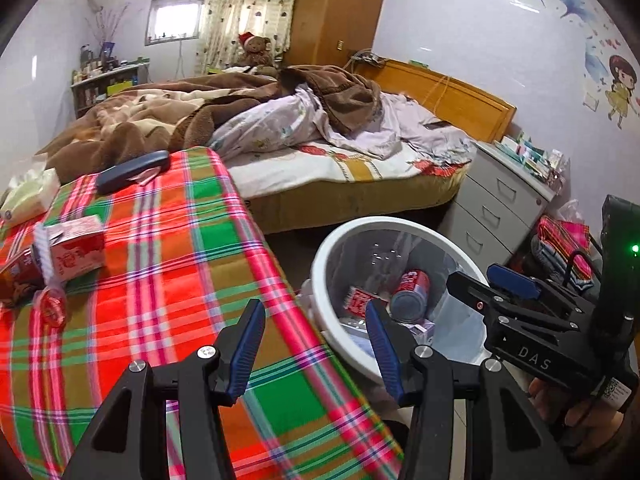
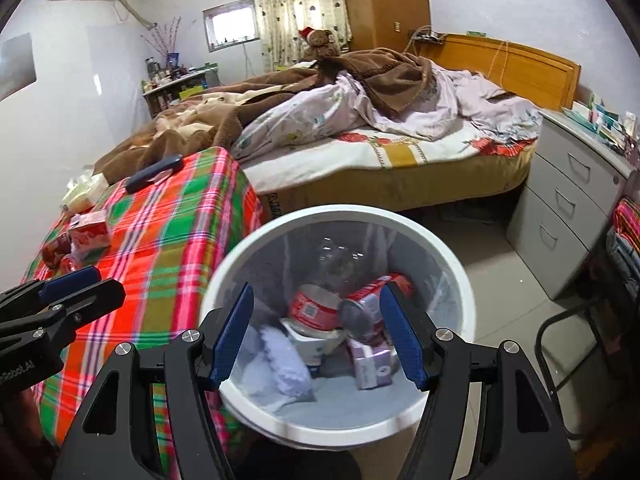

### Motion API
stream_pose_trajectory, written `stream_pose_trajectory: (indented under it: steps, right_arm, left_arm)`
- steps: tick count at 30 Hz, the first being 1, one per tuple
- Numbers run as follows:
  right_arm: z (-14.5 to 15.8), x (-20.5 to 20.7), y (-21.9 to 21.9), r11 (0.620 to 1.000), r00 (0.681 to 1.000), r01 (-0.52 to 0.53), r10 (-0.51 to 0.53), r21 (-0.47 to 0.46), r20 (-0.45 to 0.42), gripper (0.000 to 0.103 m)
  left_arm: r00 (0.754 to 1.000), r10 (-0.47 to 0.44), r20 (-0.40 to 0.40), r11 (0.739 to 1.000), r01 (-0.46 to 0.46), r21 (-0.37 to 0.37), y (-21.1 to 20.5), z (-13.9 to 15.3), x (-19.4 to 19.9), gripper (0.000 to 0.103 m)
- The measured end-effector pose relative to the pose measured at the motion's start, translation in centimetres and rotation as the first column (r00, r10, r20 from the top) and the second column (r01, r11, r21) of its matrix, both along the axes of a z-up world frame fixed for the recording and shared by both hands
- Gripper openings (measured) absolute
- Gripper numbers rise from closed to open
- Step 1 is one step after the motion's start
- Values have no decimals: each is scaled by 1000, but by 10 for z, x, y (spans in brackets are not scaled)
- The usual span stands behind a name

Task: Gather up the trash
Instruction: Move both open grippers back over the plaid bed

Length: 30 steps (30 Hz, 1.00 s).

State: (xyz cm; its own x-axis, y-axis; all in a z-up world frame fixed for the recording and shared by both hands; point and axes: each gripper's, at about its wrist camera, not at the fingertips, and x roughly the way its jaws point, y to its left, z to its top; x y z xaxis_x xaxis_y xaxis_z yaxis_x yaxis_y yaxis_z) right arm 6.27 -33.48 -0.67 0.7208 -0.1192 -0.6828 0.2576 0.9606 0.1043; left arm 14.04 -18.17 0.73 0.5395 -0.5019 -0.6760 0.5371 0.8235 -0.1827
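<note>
A white trash bin (image 2: 448, 256) with a clear liner stands on the floor beside the plaid-covered table (image 1: 168, 272). In it lie a red can (image 2: 360, 308), a red-labelled cup (image 2: 312, 308), a purple box (image 2: 372, 364) and crumpled tissue (image 2: 286, 364). My right gripper (image 2: 316, 336) is open and empty right above the bin. My left gripper (image 1: 316, 344) is open and empty over the table's right edge. On the table's left lie a red-and-white carton (image 1: 76, 248), a red wrapper (image 1: 52, 308) and other red trash (image 1: 16, 272). The bin also shows in the left wrist view (image 1: 340, 240).
A tissue pack (image 1: 28, 196) and a dark blue case (image 1: 132, 172) lie at the table's far end. An unmade bed (image 1: 340, 148) stands behind. A grey drawer unit (image 2: 568, 208) stands right of the bin. A black chair frame (image 2: 568, 352) is at the right.
</note>
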Motion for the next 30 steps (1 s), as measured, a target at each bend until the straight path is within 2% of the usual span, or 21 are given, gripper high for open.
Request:
stream_pose_trajectory:
  steps: [13,30]
  right_arm:
    - [10,21,54,994,993,-111,111,1,38,67]
    - [16,57,130,959,958,-282,282,-11,43,67]
  left_arm:
    - [991,134,7,991,-133,-21,78,7,9,52]
    - [944,328,16,944,-328,-27,188,9,39,52]
